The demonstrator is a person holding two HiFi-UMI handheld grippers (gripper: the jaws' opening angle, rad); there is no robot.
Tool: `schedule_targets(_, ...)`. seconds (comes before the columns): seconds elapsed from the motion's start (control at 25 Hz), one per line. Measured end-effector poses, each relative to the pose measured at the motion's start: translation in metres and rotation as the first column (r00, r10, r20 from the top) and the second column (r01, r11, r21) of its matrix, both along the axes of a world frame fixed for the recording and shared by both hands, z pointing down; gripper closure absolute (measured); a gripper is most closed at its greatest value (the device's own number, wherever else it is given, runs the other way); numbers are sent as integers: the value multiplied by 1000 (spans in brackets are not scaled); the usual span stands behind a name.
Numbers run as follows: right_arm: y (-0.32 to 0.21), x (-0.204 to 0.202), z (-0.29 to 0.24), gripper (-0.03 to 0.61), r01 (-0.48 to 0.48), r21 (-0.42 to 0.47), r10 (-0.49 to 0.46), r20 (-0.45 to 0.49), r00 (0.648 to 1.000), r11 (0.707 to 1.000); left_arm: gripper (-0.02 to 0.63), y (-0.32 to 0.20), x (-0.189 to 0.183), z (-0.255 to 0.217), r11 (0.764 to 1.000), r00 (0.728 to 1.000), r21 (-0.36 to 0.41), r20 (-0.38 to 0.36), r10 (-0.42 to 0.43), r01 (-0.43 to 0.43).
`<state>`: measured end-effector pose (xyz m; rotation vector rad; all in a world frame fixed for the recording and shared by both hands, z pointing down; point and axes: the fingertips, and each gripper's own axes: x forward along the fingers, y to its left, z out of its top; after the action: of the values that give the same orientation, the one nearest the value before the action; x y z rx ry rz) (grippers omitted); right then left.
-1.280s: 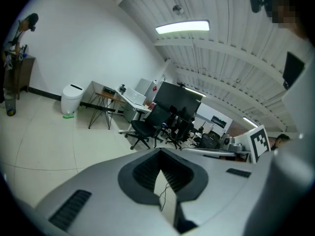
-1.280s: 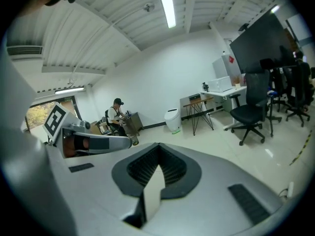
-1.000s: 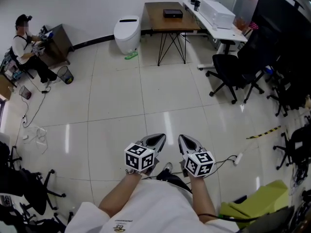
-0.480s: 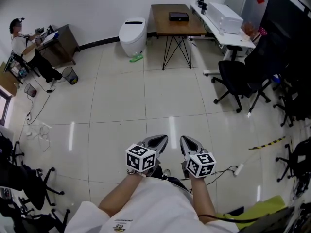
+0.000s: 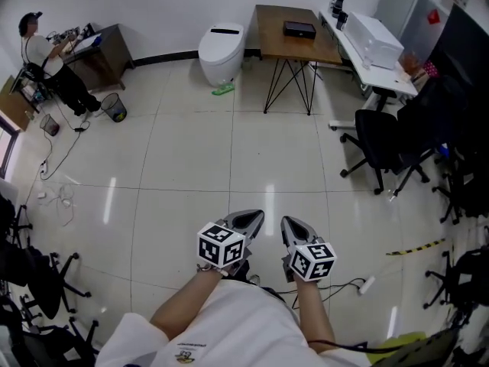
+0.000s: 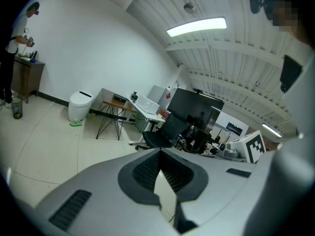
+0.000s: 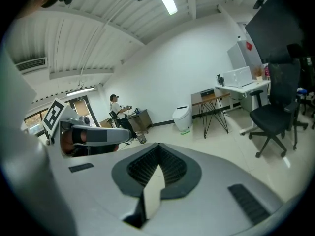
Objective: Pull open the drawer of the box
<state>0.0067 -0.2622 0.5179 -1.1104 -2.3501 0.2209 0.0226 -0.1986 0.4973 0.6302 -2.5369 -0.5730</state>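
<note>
No box with a drawer can be made out for certain. A small black box (image 5: 299, 29) lies on a brown table (image 5: 279, 40) at the far end of the room, well away from both grippers. My left gripper (image 5: 248, 222) and right gripper (image 5: 293, 225) are held side by side close to the body, over the tiled floor. Both are shut with nothing between the jaws. In the left gripper view the left gripper (image 6: 158, 152) has its jaws meeting at the tip. The right gripper (image 7: 158, 147) looks the same in the right gripper view.
A white rounded bin (image 5: 221, 52) stands left of the brown table. A white desk (image 5: 382, 75) and black office chairs (image 5: 382, 144) line the right side. A person (image 5: 46, 60) stands at a cabinet far left. A cable and power strip (image 5: 365, 285) lie on the floor.
The head view has swung: the table, bin and chairs sit further right in the picture. Both grippers stay shut in the same place before the body.
</note>
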Motion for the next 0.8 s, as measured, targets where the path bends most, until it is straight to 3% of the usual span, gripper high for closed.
schedule_targets(0.48,53,-94,-23,591,-30,9,29,32,999,1000,611,54,-95,-14,1000,999,0,18,30,-30)
schedule_targets(0.8,63,-133,-26,592,-148,7,147,71,987,989,611,85,-134,-12,993,999,-114,39,35,-31)
